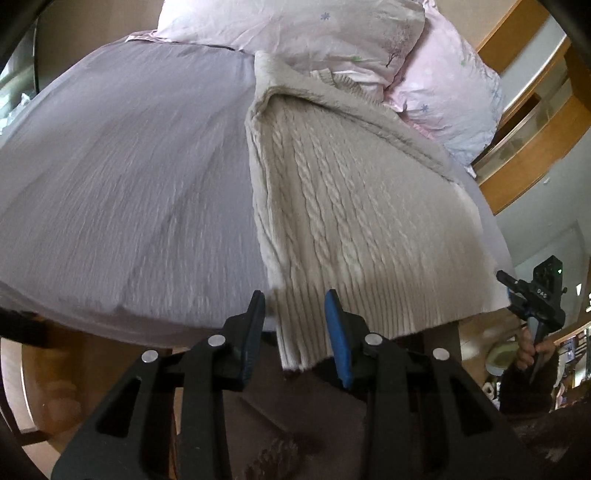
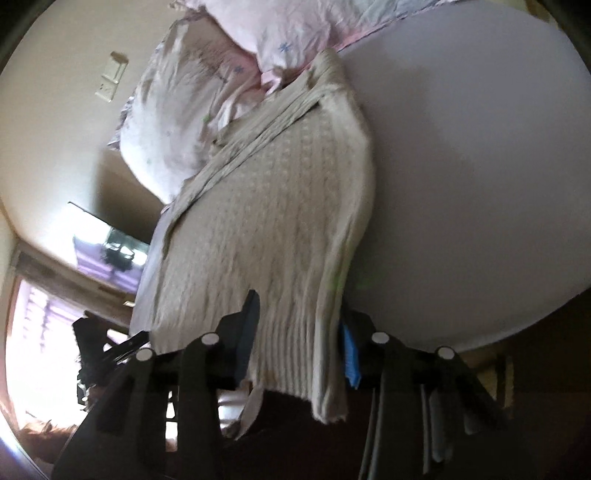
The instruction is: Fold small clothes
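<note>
The left gripper [image 1: 297, 325] has its two blue fingers [image 1: 338, 332] wide apart, one on each side of the ribbed hem of the sweater [image 1: 332, 206], and they do not press it. The right gripper [image 2: 301, 328] also stands astride the hem at the other corner; its fingers look parted, but the cloth hides one of them, so I cannot tell if it holds anything.

The sweater, beige with cable pattern, lies lengthwise on the bed [image 1: 129, 184], near its right edge. The hem hangs over the foot edge; the collar reaches the pink pillows [image 1: 295, 29] at the head.

I judge the step to be taking the hem at both corners. Next, both grippers should close on the hem together, then carry it up toward the collar to fold the sweater in half.
</note>
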### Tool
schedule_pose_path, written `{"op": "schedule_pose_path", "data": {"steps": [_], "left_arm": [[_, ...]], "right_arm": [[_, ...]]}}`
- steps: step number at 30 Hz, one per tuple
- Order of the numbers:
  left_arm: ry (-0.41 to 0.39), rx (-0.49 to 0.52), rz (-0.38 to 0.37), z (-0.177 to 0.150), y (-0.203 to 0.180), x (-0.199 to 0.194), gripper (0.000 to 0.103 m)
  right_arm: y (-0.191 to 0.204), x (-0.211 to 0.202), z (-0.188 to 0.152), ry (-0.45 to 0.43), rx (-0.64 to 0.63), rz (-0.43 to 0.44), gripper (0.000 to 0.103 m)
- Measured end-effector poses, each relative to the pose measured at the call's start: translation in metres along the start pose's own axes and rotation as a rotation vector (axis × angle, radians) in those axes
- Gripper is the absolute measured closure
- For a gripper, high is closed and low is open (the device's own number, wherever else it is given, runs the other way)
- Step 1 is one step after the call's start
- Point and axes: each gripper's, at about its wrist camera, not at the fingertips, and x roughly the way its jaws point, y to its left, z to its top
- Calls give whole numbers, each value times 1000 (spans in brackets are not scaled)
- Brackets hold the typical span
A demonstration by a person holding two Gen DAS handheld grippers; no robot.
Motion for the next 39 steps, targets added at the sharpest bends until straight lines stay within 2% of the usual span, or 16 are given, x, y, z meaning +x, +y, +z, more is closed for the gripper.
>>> {"op": "schedule_pose_path", "data": {"steps": [3, 4, 5, 12, 14, 17, 21, 24, 27, 29, 32, 34, 35, 36, 37, 39], "left_arm": [[44, -15, -35, -4, -2, 6, 69], [38, -12, -24, -5, -3, 7, 75], [38, -9, -21, -4, -3, 7, 94], [-52, -40, -182, 11, 1, -7, 96], [-122, -29, -217, 31, 1, -17, 96], [-229, -16, -193, 79, 3, -23, 96], [-344, -103, -150, 174, 21, 12, 96], [-369, -159, -81, 229, 40, 59, 96], [-298, -232, -30, 277, 60, 122, 95], [-273, -262, -63, 291, 68, 136, 95], [-338, -222, -64, 300, 66, 125, 95], [-408, -208, -13, 299, 68, 108, 86], [-424, -224, -11, 299, 74, 101, 65], [-426, -237, -12, 299, 80, 96, 54], [-412, -244, -3, 295, 83, 91, 42], [-352, -222, -14, 290, 87, 90, 40]], "right_arm": [[2, 1, -4, 27, -3, 28, 67], [3, 1, -6, 33, -10, 37, 74], [3, 3, -7, 42, -16, 59, 93], [9, -11, 12, -43, -10, 183, 96], [15, -17, 34, -100, -17, 227, 96], [24, -14, 83, -178, -4, 281, 96], [28, 22, 168, -283, 45, 292, 96], [11, 71, 229, -327, 163, 238, 94], [-14, 118, 268, -307, 251, 94, 91], [-29, 135, 277, -324, 305, 74, 91], [-28, 134, 282, -374, 281, 85, 90], [-26, 132, 281, -380, 266, 85, 79], [-26, 130, 279, -388, 278, 86, 52], [-27, 123, 276, -412, 293, 81, 26], [-27, 117, 275, -440, 302, 75, 17], [-28, 99, 272, -516, 284, 76, 12]]}}
